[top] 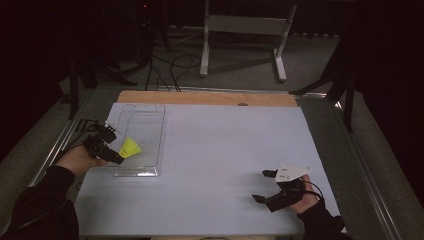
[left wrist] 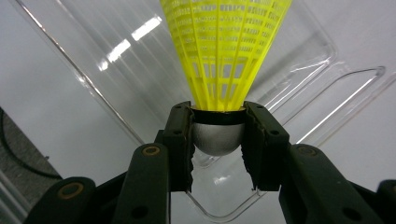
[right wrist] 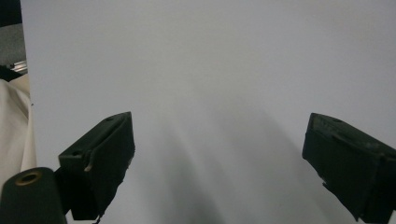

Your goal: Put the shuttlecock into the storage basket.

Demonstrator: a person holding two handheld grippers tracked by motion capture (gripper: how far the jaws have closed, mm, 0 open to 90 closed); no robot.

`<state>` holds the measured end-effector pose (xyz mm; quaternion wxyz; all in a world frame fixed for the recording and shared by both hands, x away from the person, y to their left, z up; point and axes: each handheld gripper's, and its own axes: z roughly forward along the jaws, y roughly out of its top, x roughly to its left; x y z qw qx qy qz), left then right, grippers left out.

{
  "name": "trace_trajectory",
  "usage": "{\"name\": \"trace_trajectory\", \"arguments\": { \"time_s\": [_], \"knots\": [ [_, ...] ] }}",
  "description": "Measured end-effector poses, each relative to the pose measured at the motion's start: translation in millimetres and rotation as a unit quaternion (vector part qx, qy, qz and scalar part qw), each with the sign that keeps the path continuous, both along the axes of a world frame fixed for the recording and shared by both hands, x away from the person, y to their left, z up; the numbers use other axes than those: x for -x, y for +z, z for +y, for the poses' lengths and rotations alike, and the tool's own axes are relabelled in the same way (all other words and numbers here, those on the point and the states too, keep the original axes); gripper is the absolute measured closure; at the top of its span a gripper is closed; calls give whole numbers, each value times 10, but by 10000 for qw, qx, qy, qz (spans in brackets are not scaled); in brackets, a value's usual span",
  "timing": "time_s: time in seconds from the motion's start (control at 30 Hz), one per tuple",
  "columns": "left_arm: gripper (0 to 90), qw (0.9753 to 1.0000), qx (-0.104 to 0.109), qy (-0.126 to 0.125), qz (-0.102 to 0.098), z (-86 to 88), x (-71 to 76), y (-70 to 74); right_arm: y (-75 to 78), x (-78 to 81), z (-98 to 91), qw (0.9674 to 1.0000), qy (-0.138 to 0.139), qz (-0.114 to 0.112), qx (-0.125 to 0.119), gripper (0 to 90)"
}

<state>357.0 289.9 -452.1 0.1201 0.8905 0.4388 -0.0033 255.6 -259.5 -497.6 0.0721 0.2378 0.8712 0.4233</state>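
Yellow mesh-skirted plastic shuttlecock: we see its silver cap clamped by the left gripper over the clear plastic tray; right gripper gapes empty.

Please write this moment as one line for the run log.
left gripper: shut on yellow shuttlecock | position: over clear plastic tray | right gripper: open, holds nothing, over white table

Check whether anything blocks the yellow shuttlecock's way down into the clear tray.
Nothing visible does. The left gripper holds the shuttlecock by its grey cap directly over the clear tray, which looks empty beneath it.
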Motion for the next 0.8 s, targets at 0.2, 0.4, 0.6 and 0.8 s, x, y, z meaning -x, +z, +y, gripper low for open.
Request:
{"name": "trace_trajectory", "arguments": {
  "time_s": [0.2, 0.4, 0.6, 0.8],
  "knots": [
    [643, 9998, -159, 107, -107, -48, -4, 59, -2, -1, 0, 10000, 12, 24, -1, 92],
    [507, 9995, -94, 235, -179, -67, -1, 132, 5, 1, 0, 10000, 22, 13, -9, 92],
    [323, 9997, -43, 165, -198, -97, 25, 165, 8, 1, -4, 10000, 24, 26, -20, 92],
    [192, 9993, 71, 164, -324, -140, 44, 236, 4, 3, -1, 10000, 24, 48, -22, 92]
  ]
}}
